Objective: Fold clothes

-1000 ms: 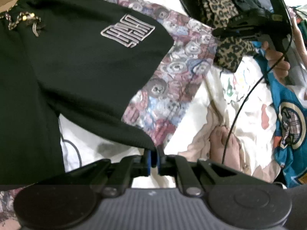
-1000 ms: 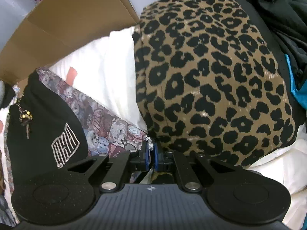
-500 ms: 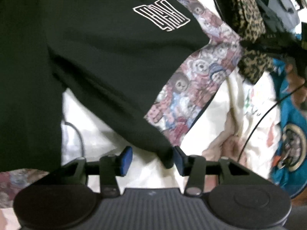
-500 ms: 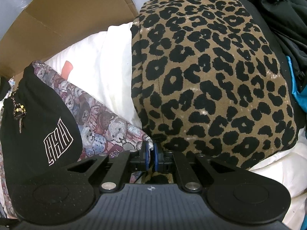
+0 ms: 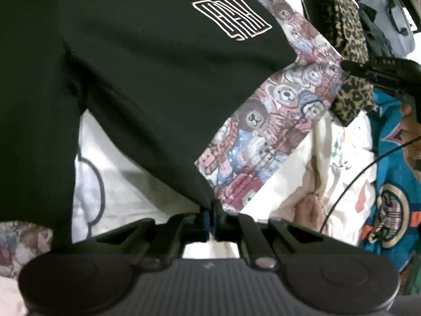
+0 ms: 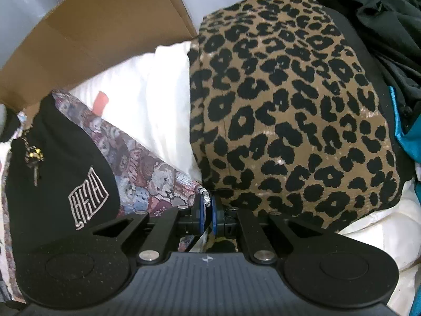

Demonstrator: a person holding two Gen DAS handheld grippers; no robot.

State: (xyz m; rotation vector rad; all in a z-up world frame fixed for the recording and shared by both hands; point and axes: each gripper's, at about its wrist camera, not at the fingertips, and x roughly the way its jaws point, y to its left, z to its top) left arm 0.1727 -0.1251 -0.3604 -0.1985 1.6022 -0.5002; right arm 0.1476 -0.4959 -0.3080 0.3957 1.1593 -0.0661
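Observation:
Black shorts (image 5: 136,60) with a white line logo (image 5: 232,17) fill the left wrist view, lying over a teddy-bear print cloth (image 5: 279,115). My left gripper (image 5: 210,210) is shut on the ribbed corner of the black hem. In the right wrist view, my right gripper (image 6: 207,205) is shut on the corner edge of the teddy-bear print cloth (image 6: 147,168), beside the black shorts (image 6: 60,163) with their drawstring. That gripper also shows at the upper right of the left view, as the right gripper (image 5: 381,71) held by a hand (image 5: 410,129).
A folded leopard-print garment (image 6: 289,110) lies just beyond my right gripper on white cloth (image 6: 147,94). A cardboard box flap (image 6: 100,34) stands behind, with dark clothes (image 6: 381,13) at the far right. A teal printed garment (image 5: 392,197) and a black cable (image 5: 350,181) lie to the right.
My left gripper opened off the black hem, sank a little and rolled, then shut again on the hem's corner. The right gripper kept its grip and stayed put.

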